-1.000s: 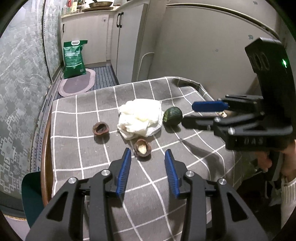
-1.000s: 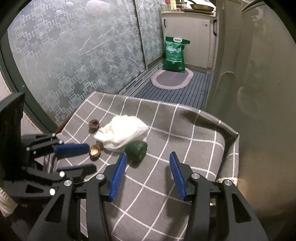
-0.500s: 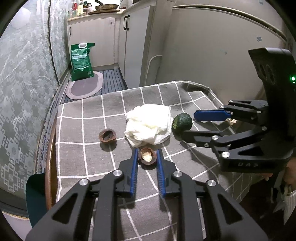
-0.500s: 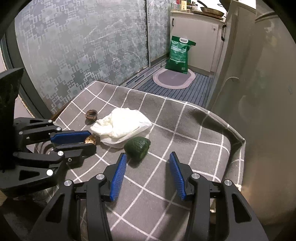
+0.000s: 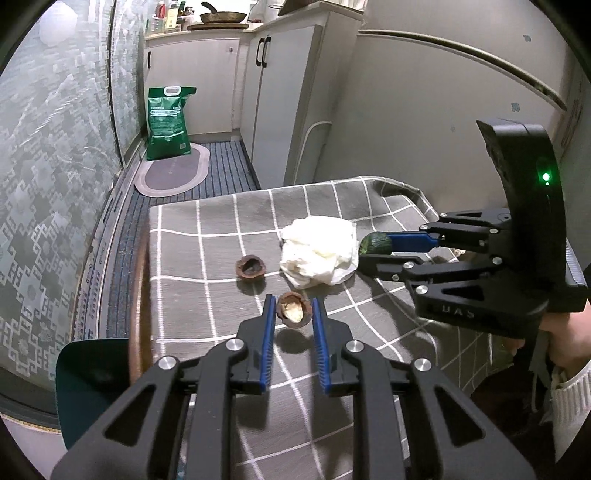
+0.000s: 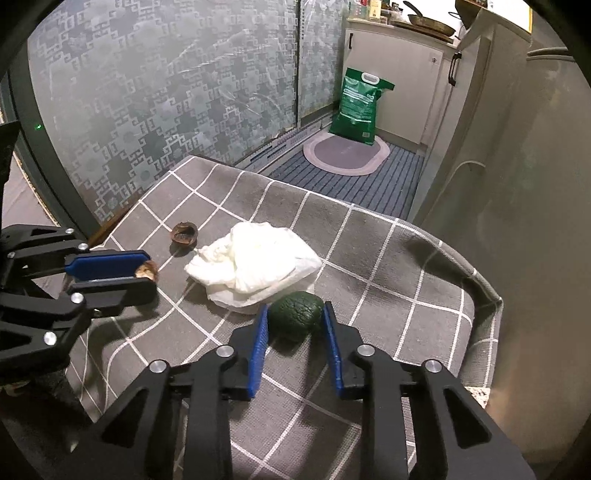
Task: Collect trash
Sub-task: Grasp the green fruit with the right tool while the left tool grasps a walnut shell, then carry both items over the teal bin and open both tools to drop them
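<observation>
Clamping the left gripper [image 5: 293, 301] on the near walnut shell half [image 5: 294, 314], with both blue pads [image 5: 269, 332] pressing its sides and the pale inside of the shell facing up. Carrying that shell at the very tips of the fingers, just above the grey checked tablecloth [image 5: 207, 295], with a shadow lying under it. Closing the jaws of the right gripper [image 6: 295, 305] on the avocado [image 6: 295, 317], with the dark green fruit sitting between the two pads and meeting them on both sides while resting on the cloth. Reaching in from the right edge of the left wrist view with that second tool, gripped by a hand [image 5: 565, 343] in a pale knitted sleeve [image 5: 570, 402].

Leaving the crumpled white tissue [image 5: 321, 254] in the middle of the cloth, touching or nearly touching the avocado on one side and lying just beyond the held shell. Leaving the second walnut shell half [image 5: 251, 266] on the cloth too, hollow side up, near the tissue and apart from both tools.

Showing beyond the table a striped floor with an oval mat [image 5: 173, 173], a green bag [image 5: 166, 118] standing against pale cabinets, and a pan [image 5: 221, 16] on the counter above.
</observation>
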`<state>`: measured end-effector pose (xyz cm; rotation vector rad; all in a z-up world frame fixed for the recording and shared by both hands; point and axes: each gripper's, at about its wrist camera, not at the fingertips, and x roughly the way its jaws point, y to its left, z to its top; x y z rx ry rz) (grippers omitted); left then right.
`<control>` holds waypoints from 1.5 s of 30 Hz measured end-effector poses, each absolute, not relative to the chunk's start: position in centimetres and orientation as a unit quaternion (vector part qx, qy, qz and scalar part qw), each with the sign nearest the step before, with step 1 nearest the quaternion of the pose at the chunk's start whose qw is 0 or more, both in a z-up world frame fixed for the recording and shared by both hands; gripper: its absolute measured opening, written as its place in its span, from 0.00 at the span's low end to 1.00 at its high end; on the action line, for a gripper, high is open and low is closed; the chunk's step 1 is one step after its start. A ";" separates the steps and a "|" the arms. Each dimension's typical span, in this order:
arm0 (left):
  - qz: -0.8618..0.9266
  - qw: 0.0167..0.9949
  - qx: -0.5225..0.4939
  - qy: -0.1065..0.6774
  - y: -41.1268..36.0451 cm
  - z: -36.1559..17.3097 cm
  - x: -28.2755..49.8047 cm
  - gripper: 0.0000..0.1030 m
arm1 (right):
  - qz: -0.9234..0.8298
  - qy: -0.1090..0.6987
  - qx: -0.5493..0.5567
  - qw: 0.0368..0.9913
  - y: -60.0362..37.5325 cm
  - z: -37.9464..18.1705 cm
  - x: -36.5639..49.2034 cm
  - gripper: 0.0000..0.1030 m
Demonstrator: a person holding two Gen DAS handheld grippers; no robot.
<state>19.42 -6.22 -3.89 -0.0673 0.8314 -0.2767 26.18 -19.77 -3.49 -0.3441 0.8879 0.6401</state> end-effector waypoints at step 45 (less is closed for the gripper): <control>-0.029 0.897 -0.094 0.432 11.7 -4.8 13.8 0.21 | 0.411 0.380 -0.200 0.804 -0.6 0.7 21.0 0.26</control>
